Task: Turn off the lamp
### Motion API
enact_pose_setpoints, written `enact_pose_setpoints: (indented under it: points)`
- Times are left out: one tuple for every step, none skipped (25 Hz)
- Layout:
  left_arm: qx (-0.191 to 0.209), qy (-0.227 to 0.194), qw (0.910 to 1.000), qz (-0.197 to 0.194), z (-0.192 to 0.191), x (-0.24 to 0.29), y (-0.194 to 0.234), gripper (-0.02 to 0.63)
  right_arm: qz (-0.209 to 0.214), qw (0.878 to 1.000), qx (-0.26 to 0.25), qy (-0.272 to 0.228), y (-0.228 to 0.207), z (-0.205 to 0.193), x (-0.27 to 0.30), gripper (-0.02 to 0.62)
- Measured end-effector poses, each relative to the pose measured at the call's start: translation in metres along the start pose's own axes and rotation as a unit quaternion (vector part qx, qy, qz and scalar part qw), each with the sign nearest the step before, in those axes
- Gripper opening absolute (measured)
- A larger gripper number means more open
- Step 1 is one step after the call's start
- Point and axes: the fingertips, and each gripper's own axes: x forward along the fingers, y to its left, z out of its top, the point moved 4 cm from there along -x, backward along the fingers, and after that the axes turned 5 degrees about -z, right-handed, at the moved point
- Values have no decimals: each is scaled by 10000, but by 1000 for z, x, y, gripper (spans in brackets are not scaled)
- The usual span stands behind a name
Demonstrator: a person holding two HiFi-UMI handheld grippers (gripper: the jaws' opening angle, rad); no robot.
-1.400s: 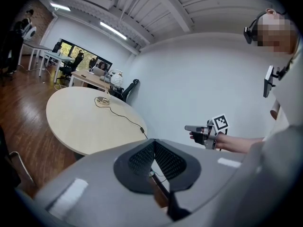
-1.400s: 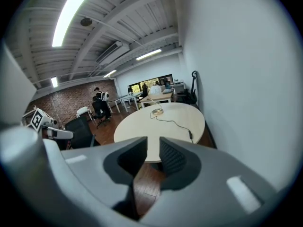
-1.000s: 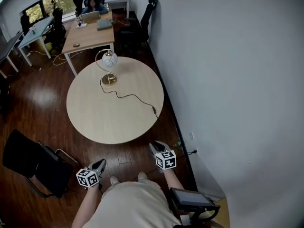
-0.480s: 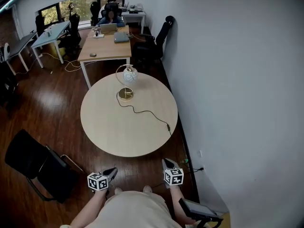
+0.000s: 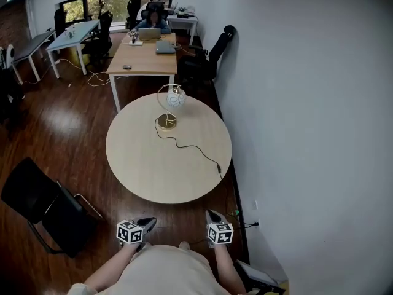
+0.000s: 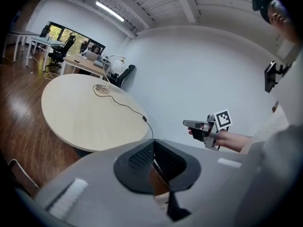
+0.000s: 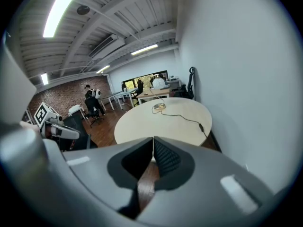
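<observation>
A lamp (image 5: 174, 101) with a white globe shade and a gold base (image 5: 166, 121) stands at the far side of the round table (image 5: 141, 165). Its black cord runs to an inline switch (image 5: 218, 169) near the table's right edge. My left gripper (image 5: 146, 223) and right gripper (image 5: 212, 216) hang side by side short of the table's near edge, over the wooden floor. Both are shut and hold nothing. The left gripper view shows the lamp (image 6: 113, 65), the switch (image 6: 145, 119) and the right gripper (image 6: 191, 124). In the right gripper view the base (image 7: 158, 107) and switch (image 7: 200, 126) lie ahead.
A black chair (image 5: 37, 204) stands to the left of the table. Behind the table are a wooden desk (image 5: 144, 57) and another black chair (image 5: 209, 60). A person (image 5: 151, 17) sits at the far desk. A white wall (image 5: 307, 134) runs close along the table's right side.
Both grippers sit lower in the head view and the table lies farther from them. The right gripper's jaws have come together.
</observation>
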Motion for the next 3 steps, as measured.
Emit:
enact_pose_setpoints:
  points:
    - [13, 12, 10000, -13, -1, 1, -1, 0, -2, 10000, 2, -8, 0, -1, 1, 0]
    - [30, 24, 10000, -24, -1, 2, -1, 0, -2, 10000, 4, -17, 0, -1, 2, 0]
    - [47, 36, 10000, -34, -2, 3, -1, 0, -3, 10000, 6, -27, 0, -2, 3, 0]
